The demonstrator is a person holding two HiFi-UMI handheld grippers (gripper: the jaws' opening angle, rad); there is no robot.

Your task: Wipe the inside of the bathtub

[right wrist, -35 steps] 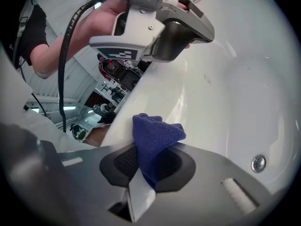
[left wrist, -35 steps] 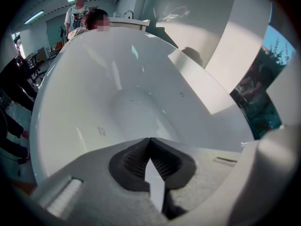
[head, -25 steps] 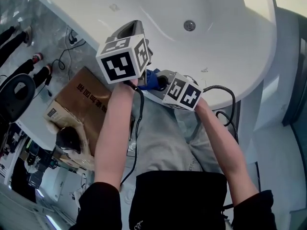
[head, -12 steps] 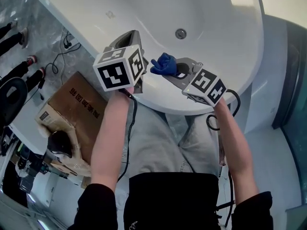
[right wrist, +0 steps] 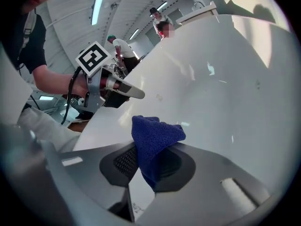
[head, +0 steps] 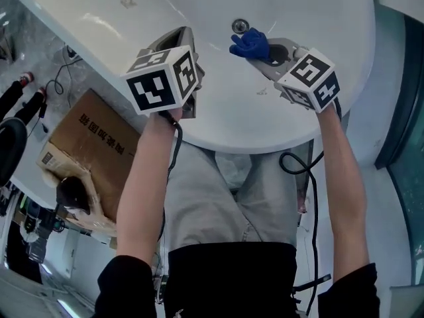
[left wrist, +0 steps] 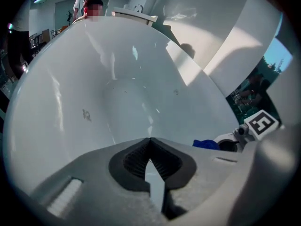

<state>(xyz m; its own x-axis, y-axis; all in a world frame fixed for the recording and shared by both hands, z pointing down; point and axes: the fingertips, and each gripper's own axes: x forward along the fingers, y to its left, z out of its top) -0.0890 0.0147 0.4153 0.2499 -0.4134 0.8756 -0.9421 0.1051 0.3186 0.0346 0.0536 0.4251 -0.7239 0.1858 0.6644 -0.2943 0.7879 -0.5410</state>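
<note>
The white bathtub [head: 311, 5] fills the top of the head view, its drain [head: 240, 25] near the middle. My right gripper [head: 260, 47] is shut on a blue cloth [head: 250, 43], held over the tub's near wall just beside the drain. In the right gripper view the blue cloth [right wrist: 154, 140] sticks up from between the jaws. My left gripper [head: 179, 42] hovers over the tub's near rim, left of the right one, shut with nothing in it. In the left gripper view its pads [left wrist: 136, 158] meet at the tip, above the tub's inside [left wrist: 108, 98].
A brown cardboard box [head: 86, 144] lies on the floor left of my legs. Black cables [head: 301, 171] hang from both grippers. A dark glass wall [head: 404, 111] stands to the right. People [right wrist: 120, 48] stand beyond the tub.
Both grippers have moved forward over the tub. The right one carried the blue cloth from the near rim to beside the drain.
</note>
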